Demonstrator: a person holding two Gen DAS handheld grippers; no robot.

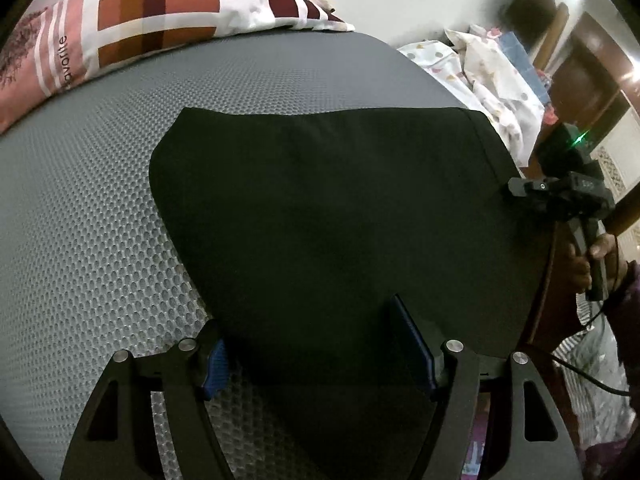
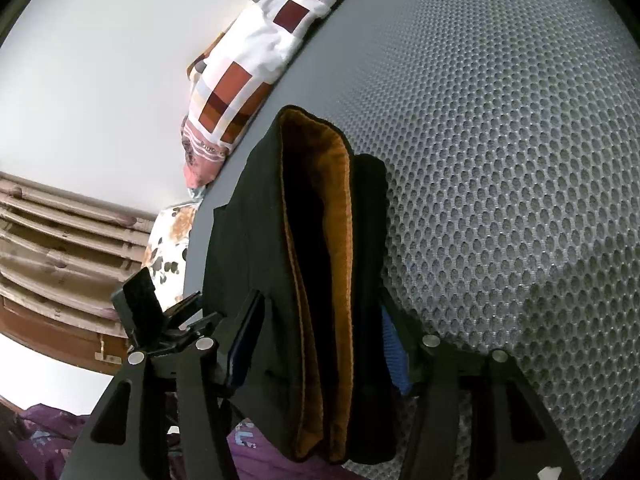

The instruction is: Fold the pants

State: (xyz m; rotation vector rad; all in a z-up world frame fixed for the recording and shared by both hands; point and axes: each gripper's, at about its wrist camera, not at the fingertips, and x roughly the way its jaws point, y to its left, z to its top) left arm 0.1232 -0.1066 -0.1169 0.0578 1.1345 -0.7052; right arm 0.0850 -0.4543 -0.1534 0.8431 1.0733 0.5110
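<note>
Black pants (image 1: 320, 200), folded into a thick stack, lie on a grey mesh mattress (image 1: 80, 200). My left gripper (image 1: 310, 336) stands open over the stack's near edge. One blue pad (image 1: 216, 364) sits at the left edge and the other over the fabric. At the stack's right edge, my right gripper (image 1: 520, 190) is held by a hand (image 1: 592, 256). In the right wrist view the pants (image 2: 248, 240) show edge-on with orange lining (image 2: 336, 220). The right gripper (image 2: 320, 308) is rolled sideways and shut on the stack, one finger against the mattress (image 2: 500, 160).
A checked red-and-white quilt (image 1: 140, 12) (image 2: 240, 80) lies along the mattress's far side. White patterned bedding (image 1: 480, 76) and dark wooden furniture (image 1: 580, 60) stand past the right edge. Wooden slats (image 2: 60, 232) and purple cloth (image 2: 40, 440) show beyond the mattress edge.
</note>
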